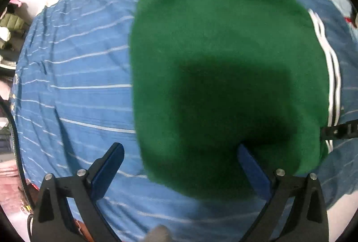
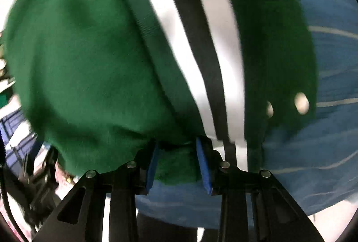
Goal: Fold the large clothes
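R hand-held gripper (image 2: 177, 162) pinching green garment (image 2: 89, 52) hem; L hand-held gripper (image 1: 180, 166) spread. Keep edge taut, lay square on blue sheet (image 1: 78, 63).

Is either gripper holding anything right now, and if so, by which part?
The right gripper pinches the green garment at its near edge, beside the black-and-white stripes. The left gripper is open, holding nothing.

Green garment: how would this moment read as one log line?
step: folding | green garment: lying on blue striped sheet | left gripper: open above it | right gripper: gripping its edge
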The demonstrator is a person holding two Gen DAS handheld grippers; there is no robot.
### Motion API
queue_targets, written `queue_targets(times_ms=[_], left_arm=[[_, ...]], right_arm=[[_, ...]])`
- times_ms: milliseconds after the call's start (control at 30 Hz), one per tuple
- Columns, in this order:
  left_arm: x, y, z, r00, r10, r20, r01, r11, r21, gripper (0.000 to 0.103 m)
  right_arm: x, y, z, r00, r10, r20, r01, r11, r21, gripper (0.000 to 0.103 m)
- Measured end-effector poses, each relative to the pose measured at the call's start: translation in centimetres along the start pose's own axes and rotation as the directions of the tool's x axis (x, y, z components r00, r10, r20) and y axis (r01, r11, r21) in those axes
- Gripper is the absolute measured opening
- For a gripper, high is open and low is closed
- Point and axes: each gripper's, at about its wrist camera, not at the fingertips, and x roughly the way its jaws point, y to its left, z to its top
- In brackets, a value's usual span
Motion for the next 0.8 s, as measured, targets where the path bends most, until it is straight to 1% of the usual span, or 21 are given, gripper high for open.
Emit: queue_targets(times_ms=[67,100,133,200,267,300,333,367,400,433,467,500,533,567,600,633,667,700,733,767,800], left_arm=[[-2.5,2.2,-0.2,0.999,0.016,0.049,-0.012,0.996,-0.084,0.103],[-3.5,3.7,-0.6,0.997,0.036,0.074,-0.025,0.99,-0.141,0.103],[-4.2,5.2,-0.9,0.993,0.075,0.088,-0.056,0.978,-0.201,0.103],[-3.8,7.9,-1.4,0.985,0.15,0.08,-0.122,0.95,-0.286,0.103],[-1.5,10.3,-2.7,0.973,0.23,0.024,-0.206,0.912,-0.355,0.103],[0.0,11.0,-3.3,0.967,0.256,-0.013,-0.243,0.897,-0.368,0.103],[1.7,11.5,-3.8,0.958,0.283,-0.054,-0.282,0.883,-0.375,0.103],[3.1,11.6,-4.4,0.95,0.3,-0.085,-0.31,0.875,-0.373,0.103],[4.6,11.4,-5.3,0.944,0.311,-0.107,-0.329,0.873,-0.36,0.103],[6.1,11.2,-5.7,0.94,0.314,-0.131,-0.34,0.876,-0.341,0.103],[7.3,11.2,-5.8,0.939,0.308,-0.154,-0.343,0.882,-0.323,0.103],[8.5,11.0,-6.0,0.939,0.297,-0.176,-0.339,0.89,-0.305,0.103],[9.4,10.9,-6.4,0.944,0.284,-0.17,-0.325,0.894,-0.308,0.103],[9.4,11.2,-6.2,0.949,0.274,-0.154,-0.31,0.895,-0.32,0.103],[9.4,11.3,-6.5,0.956,0.257,-0.142,-0.291,0.896,-0.335,0.103],[9.7,11.8,-6.5,0.964,0.232,-0.131,-0.265,0.897,-0.355,0.103],[9.8,12.2,-6.5,0.971,0.21,-0.115,-0.238,0.895,-0.376,0.103],[9.9,12.6,-6.5,0.977,0.19,-0.098,-0.213,0.894,-0.394,0.103],[9.9,12.9,-6.8,0.983,0.167,-0.081,-0.185,0.893,-0.411,0.103],[9.9,13.2,-7.0,0.987,0.142,-0.069,-0.158,0.892,-0.423,0.103],[9.9,13.5,-7.1,0.991,0.115,-0.066,-0.132,0.892,-0.433,0.103]], right_arm=[[-2.6,-0.7,-0.8,0.998,0.035,0.055,-0.035,0.999,-0.011,0.036],[-4.4,-1.3,-1.2,0.994,0.049,0.102,-0.049,0.999,-0.009,0.036],[-6.1,-2.0,-1.6,0.986,0.071,0.149,-0.072,0.997,0.001,0.037],[-9.2,-3.6,-1.8,0.963,0.107,0.246,-0.118,0.992,0.031,0.037],[-10.4,-4.9,-1.2,0.941,0.136,0.309,-0.157,0.986,0.046,0.041],[-10.1,-5.4,-0.3,0.94,0.145,0.309,-0.171,0.984,0.057,0.042],[-9.9,-5.4,0.8,0.944,0.146,0.298,-0.174,0.982,0.071,0.042],[-8.7,-5.3,2.0,0.95,0.159,0.269,-0.187,0.979,0.081,0.042],[-7.3,-4.9,2.9,0.953,0.192,0.234,-0.214,0.974,0.07,0.042],[-6.2,-4.8,3.5,0.951,0.228,0.207,-0.245,0.968,0.06,0.042],[-5.3,-4.7,4.0,0.949,0.251,0.193,-0.267,0.962,0.062,0.037],[-4.7,-4.5,4.2,0.945,0.265,0.191,-0.283,0.956,0.074,0.003],[-4.6,-4.4,4.0,0.946,0.259,0.195,-0.279,0.957,0.084,0.0],[-5.2,-4.3,3.6,0.949,0.22,0.226,-0.247,0.964,0.096,0.0],[-7.0,-5.0,2.9,0.942,0.152,0.301,-0.195,0.973,0.119,0.0],[-7.9,-6.0,2.4,0.931,0.094,0.353,-0.156,0.976,0.153,0.0],[-8.7,-8.1,2.0,0.924,0.032,0.382,-0.124,0.968,0.217,0.0],[-8.4,-10.7,1.8,0.934,0.021,0.357,-0.13,0.95,0.285,0.0],[-7.9,-12.4,1.7,0.944,0.051,0.326,-0.162,0.933,0.323,0.0],[-7.4,-14.0,1.5,0.947,0.118,0.3,-0.222,0.914,0.34,0.0],[-7.3,-14.6,1.3,0.94,0.188,0.284,-0.277,0.907,0.317,0.0]])
